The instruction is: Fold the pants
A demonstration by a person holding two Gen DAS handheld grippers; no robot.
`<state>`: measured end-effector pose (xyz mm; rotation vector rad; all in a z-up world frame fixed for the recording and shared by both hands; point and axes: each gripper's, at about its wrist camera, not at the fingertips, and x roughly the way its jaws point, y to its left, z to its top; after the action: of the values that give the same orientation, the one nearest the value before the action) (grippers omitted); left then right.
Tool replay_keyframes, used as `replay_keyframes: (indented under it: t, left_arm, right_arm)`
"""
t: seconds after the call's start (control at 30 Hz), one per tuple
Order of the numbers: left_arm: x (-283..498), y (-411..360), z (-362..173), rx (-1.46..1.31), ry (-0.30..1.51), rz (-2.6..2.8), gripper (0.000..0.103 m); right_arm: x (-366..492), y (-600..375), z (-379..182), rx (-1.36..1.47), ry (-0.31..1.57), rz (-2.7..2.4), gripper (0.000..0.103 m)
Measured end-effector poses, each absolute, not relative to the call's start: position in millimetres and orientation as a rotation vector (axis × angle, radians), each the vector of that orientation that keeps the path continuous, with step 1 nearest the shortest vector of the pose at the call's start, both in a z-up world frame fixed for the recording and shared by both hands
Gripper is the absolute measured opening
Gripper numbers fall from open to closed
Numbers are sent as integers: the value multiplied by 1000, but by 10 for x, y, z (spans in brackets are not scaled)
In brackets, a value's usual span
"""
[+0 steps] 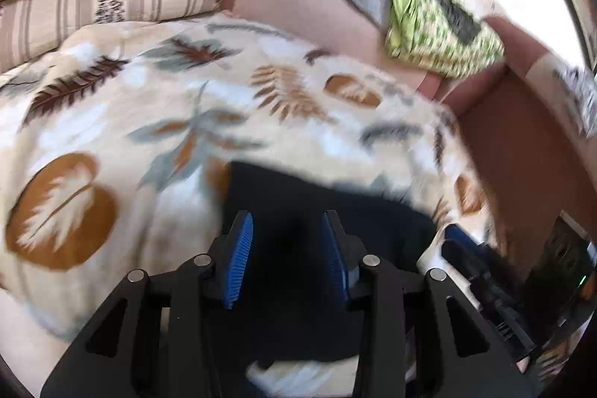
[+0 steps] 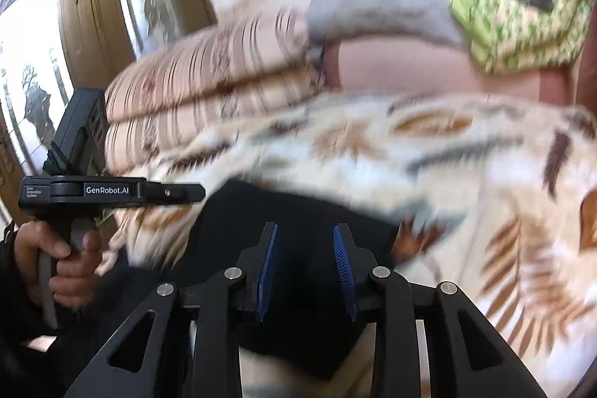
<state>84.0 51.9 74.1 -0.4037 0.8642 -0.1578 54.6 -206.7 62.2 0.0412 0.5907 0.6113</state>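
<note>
Left wrist view: left gripper (image 1: 287, 248), fingers (image 1: 238, 260) partly spread, black pants (image 1: 335, 204) between them on the leaf-print blanket (image 1: 112, 122); whether the pads press the cloth cannot be told.

Right wrist view: right gripper (image 2: 306, 265), fingers (image 2: 345, 271) likewise partly spread over the pants (image 2: 298, 207); grip cannot be told. Blurred.

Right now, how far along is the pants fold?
Done: the dark pants lie on the leaf-print fleece blanket as a fairly compact dark shape, though the fold count is unclear. In hand: the left gripper and right gripper straddle the cloth; grip unclear. Left: finish folding.
</note>
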Motion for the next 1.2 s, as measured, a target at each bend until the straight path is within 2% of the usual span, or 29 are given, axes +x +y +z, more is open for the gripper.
replay_keyframes:
  t: [0.07,0.13,0.2,0.4,0.47,0.53,0.63,0.8,0.83,0.87,0.93,1.13,1.17,1.2]
  left_arm:
    - [1028,423,648,-429,895,-169,36]
    - [1226,263,407,-402,977,-151,36]
    - [1324,201,171,-385,1014,-137,36]
    - [1293,203,313,-360,999,-164,37]
    - [1154,355,495,-426,963,-194,43]
    - [986,547,669,-486,899,-189,72]
    - [858,765,674,-519,897,-160,74]
    - [1005,820,104,-702,1151,-211,74]
    - [1013,816,30,-743,1166,-228,77]
    - [1021,824,10,-767,1164,-237,79]
    - [1040,834,1,-812,1172,-258,85]
    - [1033,825,-29,-836,1160,-258,86]
    - [1030,822,-18,-820,1161,-248,83]
    - [1034,809,2,-791,1162,-235,68]
  right_arm:
    - [706,-1993,593,38,587,604,29]
    - [919,-1857,401,-13,665,562,28]
    - [1136,-1772,45,-76,825,483,28]
    - [1130,-1971,93,88,792,531,31]
    - [1076,-2116,169,203,774,546,32]
    - [934,-2325,273,324,737,534,36]
    - [793,-2563,318,415,749,527,39]
    - [796,-2539,8,448,936,609,42]
    - [793,-2508,-36,432,953,608,44]
    - [801,-2499,-79,436,963,607,52]
    - [832,-2539,-167,508,977,612,53]
    - [845,-2489,-247,577,955,635,56]
    - [840,-2467,-245,580,949,641,52]
    - [825,-2455,-224,576,940,638,40]
